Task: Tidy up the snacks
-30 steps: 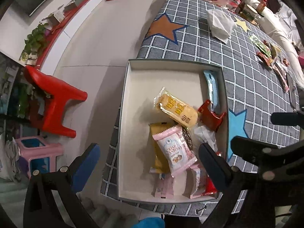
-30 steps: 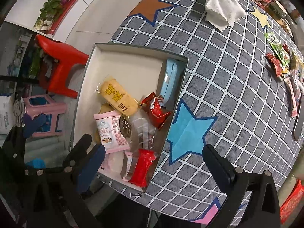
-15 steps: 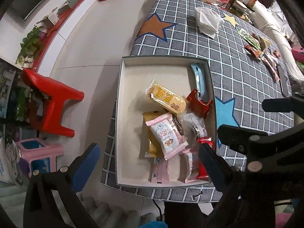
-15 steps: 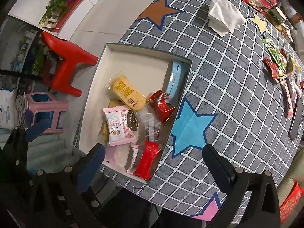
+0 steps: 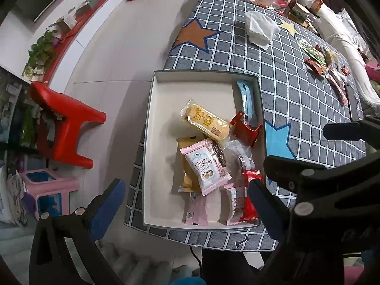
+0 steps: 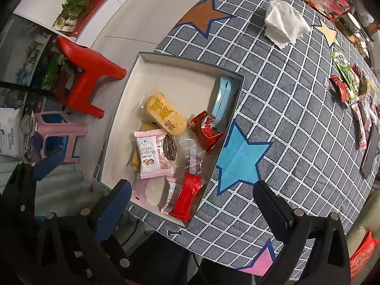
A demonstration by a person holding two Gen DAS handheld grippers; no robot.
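Both hand-held grippers hang above the near edge of the worktop, jaws spread wide, nothing between them. Left hand-held gripper [image 5: 185,199] sits over the shallow grey-rimmed cardboard box [image 5: 190,87]; right hand-held gripper [image 6: 192,197] sits over the box's near right corner and the grey checked tablecloth with coloured stars [image 6: 296,118].

Box is at the cloth's near left corner, white inside, far left part bare. In it:
- yellow rice-cracker packet with yellow characters [image 5: 205,122], lying diagonally mid-box
- pink-and-white "Crispy Cranberry" packet [image 5: 205,166], on top of a tan packet [image 5: 187,180]
- light blue wrapped bar [image 5: 247,99], standing against the right wall
- crumpled red foil wrapper [image 5: 245,129], just beside the blue bar
- clear plastic wrapper [image 6: 193,154], between the red foil and the near end
- glossy red packet [image 6: 186,197] at the near right corner, touching a second pink cranberry packet [image 6: 172,193]
- pale pink packet [image 5: 196,207] against the near wall

Loose snacks still outside: a row of green, red and pink packets [image 6: 351,90] near the far right edge of the cloth, well apart from the box. Crumpled white paper napkin [image 6: 285,23] lies at the far end.

Off the worktop, left side: red plastic stool [image 5: 64,123], pink plastic stool [image 5: 49,185].
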